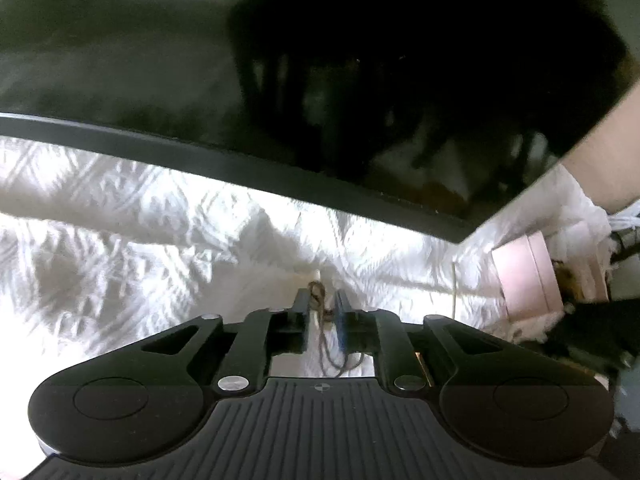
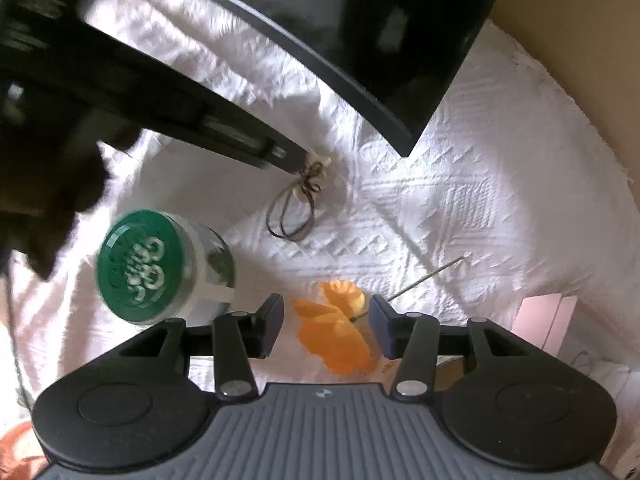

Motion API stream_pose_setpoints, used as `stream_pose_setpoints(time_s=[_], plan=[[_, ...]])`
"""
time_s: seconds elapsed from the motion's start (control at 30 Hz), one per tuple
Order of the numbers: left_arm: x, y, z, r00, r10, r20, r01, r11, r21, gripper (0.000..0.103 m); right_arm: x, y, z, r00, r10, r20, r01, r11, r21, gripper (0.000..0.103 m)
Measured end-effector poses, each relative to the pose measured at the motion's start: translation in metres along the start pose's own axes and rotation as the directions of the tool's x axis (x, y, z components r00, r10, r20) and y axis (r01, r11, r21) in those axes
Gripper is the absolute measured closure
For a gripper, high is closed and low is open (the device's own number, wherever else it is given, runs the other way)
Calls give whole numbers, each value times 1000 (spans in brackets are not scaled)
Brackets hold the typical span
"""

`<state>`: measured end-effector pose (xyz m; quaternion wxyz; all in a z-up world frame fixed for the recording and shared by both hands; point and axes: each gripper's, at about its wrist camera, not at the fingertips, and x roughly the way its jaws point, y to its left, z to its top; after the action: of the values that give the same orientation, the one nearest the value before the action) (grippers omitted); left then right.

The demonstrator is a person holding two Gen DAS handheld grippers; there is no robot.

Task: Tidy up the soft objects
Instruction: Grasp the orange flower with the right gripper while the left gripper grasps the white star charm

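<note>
My left gripper (image 1: 322, 300) is shut on a small cream sachet tied with a brown cord bow (image 1: 318, 292); the cord loops hang between the fingers. In the right wrist view the left gripper's tips (image 2: 298, 160) hold the same sachet (image 2: 314, 178) just above the white bedspread (image 2: 460, 184). My right gripper (image 2: 325, 312) is open, with an orange fabric flower (image 2: 336, 328) lying between its fingers on the bedspread, its thin stem (image 2: 432, 274) pointing right.
A dark glossy monitor (image 1: 280, 80) lies tilted on the bedspread (image 1: 120, 240), also in the right wrist view (image 2: 380, 40). A green-lidded jar (image 2: 152, 268) lies on its side at left. A pink box (image 1: 528, 276) sits at right (image 2: 548, 320).
</note>
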<state>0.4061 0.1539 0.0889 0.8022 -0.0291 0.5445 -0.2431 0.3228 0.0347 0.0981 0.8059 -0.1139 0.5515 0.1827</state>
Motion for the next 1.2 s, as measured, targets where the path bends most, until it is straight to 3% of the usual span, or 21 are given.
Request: stream_pose_setpoints(time_s=[0.07,0.17,0.3,0.47,0.8,0.87,0.9,1.0,1.07,1.2], plan=[[7,-6,3,1000,15,-11,-15,1000,13,87,-10,-2,-1,1000,-4,28,4,1000,1,55],[19,-19,3,994,104,-19,-102,993,66,87,-21,-7,-4,998,-7,67,6,1000,24,55],[34,-37,-1,972,233,-23,-225,958,176,84,-28,-16,-3,994,-3,106,-3,998,57,55],[41,-54,1,953,303,-34,-287,930,230,83,-33,-30,-5,990,-22,140,9,996,87,55],[38,-50,10,962,267,-60,-255,953,163,81,-47,-62,-16,976,-29,216,-4,989,149,55],[38,-43,11,950,305,-68,-290,942,172,67,-48,-68,-19,974,-30,224,-7,987,160,55],[43,-41,12,951,303,-68,-288,942,169,66,-48,-71,-19,974,-30,225,-8,986,166,55],[43,-36,15,964,253,-75,-242,961,137,61,-47,-76,-20,973,-31,228,-12,983,183,54],[45,-38,16,970,231,-80,-219,965,142,47,-47,-77,-20,973,-27,230,-17,982,189,54],[47,-45,15,966,248,-77,-232,957,173,53,-50,-77,-19,972,-19,233,-25,983,184,54]])
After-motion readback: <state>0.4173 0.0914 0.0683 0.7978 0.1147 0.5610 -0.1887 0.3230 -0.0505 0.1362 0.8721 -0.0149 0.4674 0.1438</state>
